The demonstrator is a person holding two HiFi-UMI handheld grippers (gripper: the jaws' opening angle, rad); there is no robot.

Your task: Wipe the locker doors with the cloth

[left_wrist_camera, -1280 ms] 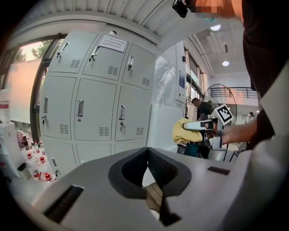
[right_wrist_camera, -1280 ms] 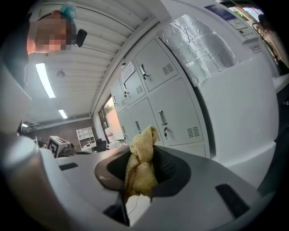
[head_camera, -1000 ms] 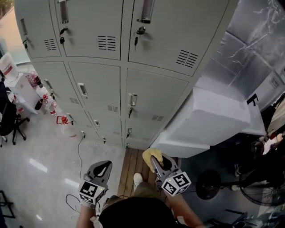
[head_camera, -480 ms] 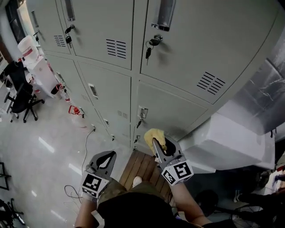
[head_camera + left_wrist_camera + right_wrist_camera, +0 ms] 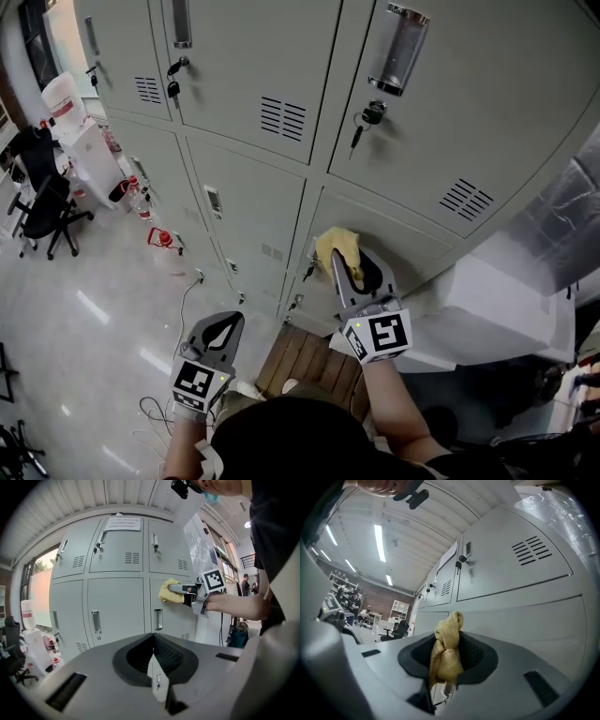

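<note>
Lifted higher and nearer the lockers than a second ago, pinching yellow cloth (image 5: 337, 249) in right gripper (image 5: 351, 269) fingers at the middle locker door (image 5: 408, 234). Left gripper (image 5: 223, 326) fingers pressed together, empty, low at left. Wiping seemingly just starting; next calls for pressing and sweeping across.

Bright, even light is thrown from the ceiling strip lights (image 5: 378, 538), pale glare streaks are picked up on the floor (image 5: 94, 306), daylight is washed out at the window (image 5: 40, 597), the locker doors (image 5: 244, 56) are held sharp, and both gripper views are bent and blackened at their edges, with the near foreground softened.
</note>
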